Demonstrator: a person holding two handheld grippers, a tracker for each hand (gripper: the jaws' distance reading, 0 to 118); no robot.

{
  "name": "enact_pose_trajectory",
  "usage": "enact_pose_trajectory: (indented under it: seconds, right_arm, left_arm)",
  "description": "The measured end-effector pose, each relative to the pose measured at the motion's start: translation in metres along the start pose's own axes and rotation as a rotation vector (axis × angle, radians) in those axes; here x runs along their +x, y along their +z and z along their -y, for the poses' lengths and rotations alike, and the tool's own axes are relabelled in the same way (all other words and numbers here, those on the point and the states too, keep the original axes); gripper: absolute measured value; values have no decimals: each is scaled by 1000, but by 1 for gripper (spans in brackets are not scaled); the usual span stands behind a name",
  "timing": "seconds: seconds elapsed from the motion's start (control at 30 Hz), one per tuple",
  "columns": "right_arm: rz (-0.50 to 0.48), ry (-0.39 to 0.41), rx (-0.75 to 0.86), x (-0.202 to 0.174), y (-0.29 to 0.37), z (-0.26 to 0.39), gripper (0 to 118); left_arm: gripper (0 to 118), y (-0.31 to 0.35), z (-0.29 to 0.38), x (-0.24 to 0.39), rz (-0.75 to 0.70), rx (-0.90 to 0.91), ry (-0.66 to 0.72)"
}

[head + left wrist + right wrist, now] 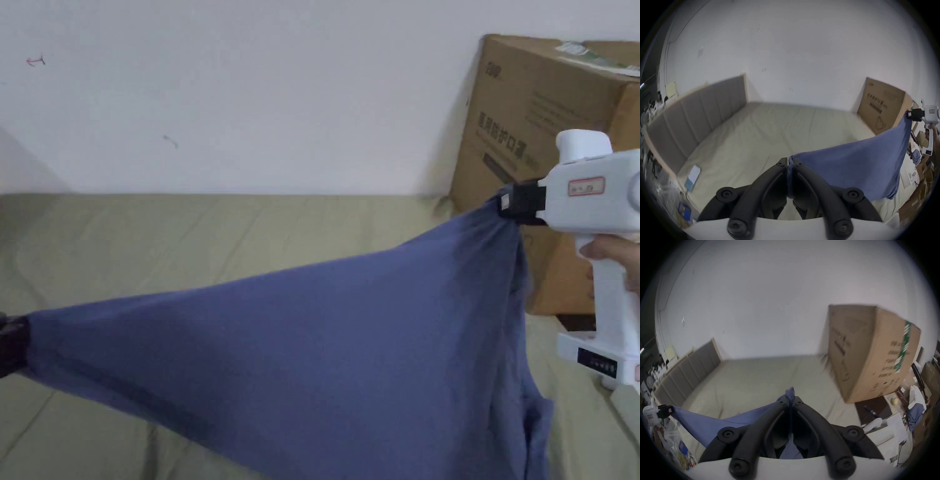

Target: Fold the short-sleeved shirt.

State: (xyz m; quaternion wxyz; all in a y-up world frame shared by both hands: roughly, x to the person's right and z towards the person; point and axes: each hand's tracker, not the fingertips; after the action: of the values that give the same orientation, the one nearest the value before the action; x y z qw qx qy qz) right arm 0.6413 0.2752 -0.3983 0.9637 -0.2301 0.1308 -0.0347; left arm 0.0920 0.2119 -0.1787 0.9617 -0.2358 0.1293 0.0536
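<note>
A blue short-sleeved shirt (325, 350) hangs stretched in the air above the bed, held at two ends. My right gripper (509, 201) is shut on its upper right corner, higher up, in front of the cardboard box. My left gripper (15, 344) is shut on the other end at the far left edge, lower down. In the left gripper view the jaws (790, 162) pinch a bunched fold of the shirt (859, 168). In the right gripper view the jaws (791, 400) clamp the shirt (705, 420), with a tip of cloth poking out past them.
A bed with an olive-green sheet (187, 244) lies under the shirt, against a white wall. A large cardboard box (531, 125) stands at the bed's right end. A grey padded headboard (696, 113) runs along the left. Clutter and boxes (916, 410) crowd the right side.
</note>
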Motion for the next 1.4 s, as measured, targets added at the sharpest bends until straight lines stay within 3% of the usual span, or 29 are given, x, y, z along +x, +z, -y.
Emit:
enact_pose_trajectory:
  seconds: [0.3, 0.47, 0.57, 0.67, 0.8, 0.93, 1.0, 1.07, 1.17, 1.23, 1.4]
  right_arm:
    - [93, 20, 203, 24, 109, -92, 2]
    - [72, -19, 275, 32, 140, -142, 2]
    - [39, -92, 287, 34, 144, -167, 2]
    - [20, -89, 305, 26, 148, -184, 2]
    - [-43, -164, 334, 24, 148, -206, 2]
    - [-26, -151, 343, 16, 125, -225, 2]
    - [-12, -120, 329, 8, 109, -230, 2]
    - [21, -41, 313, -4, 101, -228, 2]
    - [24, -43, 324, -13, 82, -240, 2]
    - [52, -23, 338, -18, 62, -254, 2]
    - [59, -14, 353, -28, 26, -283, 2]
  left_arm:
    - [3, 29, -153, 55, -9, 262, -87]
    - [3, 50, -224, 67, -2, 338, -56]
    - [3, 48, -266, 60, -8, 367, -49]
    - [3, 48, -294, 60, -20, 383, -49]
    - [3, 53, -308, 63, -52, 393, -83]
    - [3, 34, -331, 63, -53, 393, -34]
    - [3, 24, -334, 70, -88, 387, -77]
    - [3, 10, -343, 69, -91, 387, -82]
    - [3, -17, -367, 67, -63, 367, -6]
    - [3, -38, -384, 60, -75, 352, -76]
    - [3, -72, -414, 59, -124, 395, -89]
